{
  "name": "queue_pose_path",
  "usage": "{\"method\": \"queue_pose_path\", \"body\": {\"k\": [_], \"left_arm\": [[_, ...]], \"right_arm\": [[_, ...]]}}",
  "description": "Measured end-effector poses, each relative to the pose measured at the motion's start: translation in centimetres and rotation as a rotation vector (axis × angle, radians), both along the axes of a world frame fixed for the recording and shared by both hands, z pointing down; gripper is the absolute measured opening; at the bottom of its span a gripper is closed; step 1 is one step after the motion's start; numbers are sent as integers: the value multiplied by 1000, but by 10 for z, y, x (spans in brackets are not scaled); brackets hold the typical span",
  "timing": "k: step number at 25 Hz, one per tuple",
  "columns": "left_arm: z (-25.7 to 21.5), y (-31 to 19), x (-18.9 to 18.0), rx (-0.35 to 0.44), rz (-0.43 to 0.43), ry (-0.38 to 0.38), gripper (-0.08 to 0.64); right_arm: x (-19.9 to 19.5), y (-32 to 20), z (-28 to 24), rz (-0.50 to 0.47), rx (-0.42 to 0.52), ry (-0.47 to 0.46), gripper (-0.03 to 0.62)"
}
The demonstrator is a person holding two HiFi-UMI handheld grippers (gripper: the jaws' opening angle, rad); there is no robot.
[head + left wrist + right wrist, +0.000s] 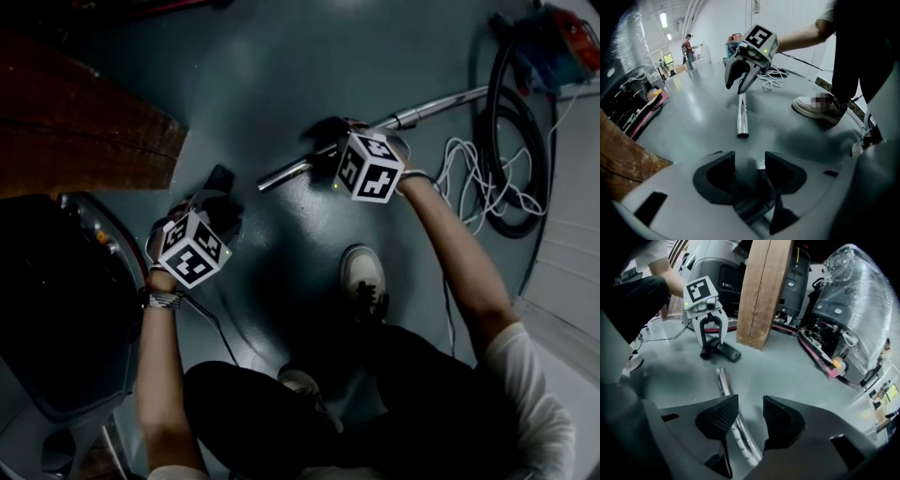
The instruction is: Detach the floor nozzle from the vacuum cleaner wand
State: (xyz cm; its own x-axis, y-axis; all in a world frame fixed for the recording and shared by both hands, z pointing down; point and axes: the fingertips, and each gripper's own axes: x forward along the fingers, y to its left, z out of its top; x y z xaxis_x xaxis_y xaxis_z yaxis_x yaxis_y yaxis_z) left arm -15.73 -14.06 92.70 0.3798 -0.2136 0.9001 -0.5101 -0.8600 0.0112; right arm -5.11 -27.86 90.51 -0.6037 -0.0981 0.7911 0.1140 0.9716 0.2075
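The chrome wand [412, 114] lies on the grey floor, and its open end [742, 119] is bare. The black floor nozzle [222, 178] lies apart from it, a short gap away [723, 350]. My left gripper [750, 164] hangs open just above the nozzle, as the right gripper view shows [711, 333]; its pads touch nothing. My right gripper [751, 416] is open over the wand [723, 380], which runs beneath its jaws without touching the pads. From the left gripper view the right gripper [740, 79] hovers above the tube.
A thick wooden plank [75, 122] stands at the left, with a dark machine [56, 300] below it. A plastic-wrapped machine [853, 301] stands nearby. The black hose [511, 169], white cable [469, 178] and red vacuum body [562, 42] lie at the right. The person's shoe [364, 277] is close by.
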Motion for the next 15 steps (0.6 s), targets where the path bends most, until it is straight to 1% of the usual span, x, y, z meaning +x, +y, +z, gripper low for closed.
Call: {"method": "queue_pose_path", "body": {"k": [4, 6, 8, 10, 12, 15], "left_arm": [[-17, -23, 0, 79, -77, 77, 165], [-29, -37, 1, 118, -127, 135, 140], [-46, -50, 1, 162, -185, 188, 81], [-60, -61, 1, 209, -240, 225, 8], [-70, -70, 0, 252, -281, 246, 2], [-83, -85, -5, 324, -336, 264, 2]], "right_arm": [[-10, -7, -26, 61, 45, -99, 175], [-16, -7, -41, 75, 72, -138, 159], [-18, -8, -54, 87, 102, -163, 139], [-17, -13, -68, 111, 133, -186, 96], [-15, -20, -82, 145, 155, -217, 70], [-12, -29, -101, 216, 161, -278, 47]]}}
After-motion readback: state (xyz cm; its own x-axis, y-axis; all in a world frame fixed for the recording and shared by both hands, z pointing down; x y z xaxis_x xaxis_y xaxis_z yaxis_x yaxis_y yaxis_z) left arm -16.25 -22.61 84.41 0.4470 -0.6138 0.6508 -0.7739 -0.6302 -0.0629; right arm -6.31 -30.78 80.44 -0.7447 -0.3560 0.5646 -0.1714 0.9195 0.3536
